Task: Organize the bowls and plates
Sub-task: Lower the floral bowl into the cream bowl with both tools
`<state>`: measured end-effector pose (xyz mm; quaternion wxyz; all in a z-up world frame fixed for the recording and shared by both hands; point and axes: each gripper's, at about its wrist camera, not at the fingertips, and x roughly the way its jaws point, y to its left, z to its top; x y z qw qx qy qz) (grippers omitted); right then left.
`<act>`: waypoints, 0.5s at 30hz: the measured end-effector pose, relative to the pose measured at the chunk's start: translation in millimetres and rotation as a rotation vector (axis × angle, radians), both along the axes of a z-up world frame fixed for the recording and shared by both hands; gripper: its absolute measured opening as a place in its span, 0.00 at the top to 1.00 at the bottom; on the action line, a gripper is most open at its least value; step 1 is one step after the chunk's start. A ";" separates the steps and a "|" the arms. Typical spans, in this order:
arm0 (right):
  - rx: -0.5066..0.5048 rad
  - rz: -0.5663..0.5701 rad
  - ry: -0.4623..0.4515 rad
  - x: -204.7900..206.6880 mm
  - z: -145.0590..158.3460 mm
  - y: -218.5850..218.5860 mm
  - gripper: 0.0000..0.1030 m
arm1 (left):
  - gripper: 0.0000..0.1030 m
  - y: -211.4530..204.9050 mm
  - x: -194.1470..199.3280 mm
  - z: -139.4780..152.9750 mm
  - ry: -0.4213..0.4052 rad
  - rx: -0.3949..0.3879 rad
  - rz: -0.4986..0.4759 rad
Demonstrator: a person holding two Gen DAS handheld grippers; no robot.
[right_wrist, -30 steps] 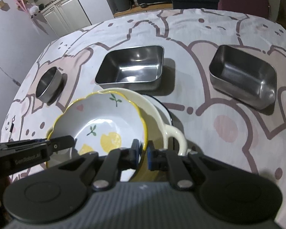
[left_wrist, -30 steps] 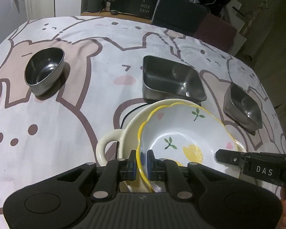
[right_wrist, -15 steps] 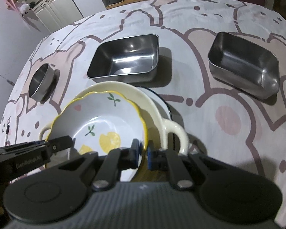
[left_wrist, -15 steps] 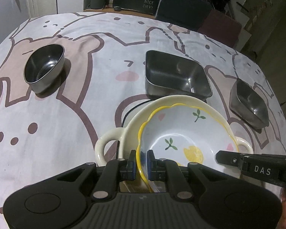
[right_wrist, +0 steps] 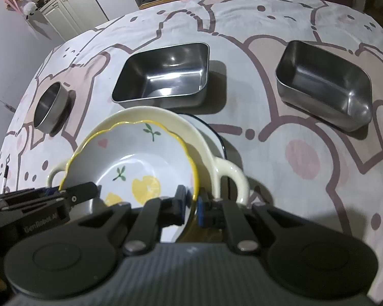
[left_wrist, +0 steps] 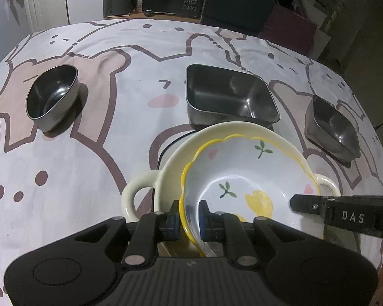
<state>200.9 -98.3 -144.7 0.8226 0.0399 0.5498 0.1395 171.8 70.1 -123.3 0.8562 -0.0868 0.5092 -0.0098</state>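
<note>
Your left hand-held gripper (left_wrist: 189, 219) straddles the near-left rim of the scalloped yellow-edged bowl (left_wrist: 242, 178). The left blue pad (left_wrist: 173, 220) stands off the rim with a sliver of gap showing, and the jaws are easing apart; the inner pad sits close against the bowl's inside wall.

Your right hand-held gripper (right_wrist: 191, 205) pinches the same bowl's opposite rim, one pad inside and one outside, pressed nearly together on the thin edge. From the left wrist view this gripper enters from the right, over the bowl's lemon print.

The scalloped bowl, white inside with green sprigs, lemons and a pink heart, sits nested in the cream two-handled dish (right_wrist: 217, 158). That dish rests on a white plate with a dark blue rim (right_wrist: 214, 137), only partly visible behind it. The stack sits at the near edge of the table (left_wrist: 89, 153), on a cloth printed with pink and brown cartoon animals.

Further out, just beyond the stack: a large rectangular steel tray (left_wrist: 229, 99), empty. Right of it, well apart: a smaller rectangular steel tray (right_wrist: 324, 84). Far left: a round steel bowl (left_wrist: 53, 97). All three stand upright and separate.

A dark marker-like object lies at the table's far-left edge in the right wrist view; too small to identify.
</note>
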 end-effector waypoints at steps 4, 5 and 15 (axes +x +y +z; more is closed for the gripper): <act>0.014 -0.013 0.012 1.1 0.1 -1.9 0.90 | 0.86 2.5 -0.8 0.5 0.002 -0.017 0.005; 0.020 -0.017 0.015 1.8 -0.1 -2.5 0.90 | 0.86 4.2 -1.1 1.0 0.001 -0.021 0.012; 0.038 -0.037 0.015 2.3 -1.0 -5.5 0.93 | 0.86 7.6 -4.3 8.4 -0.036 -0.034 0.020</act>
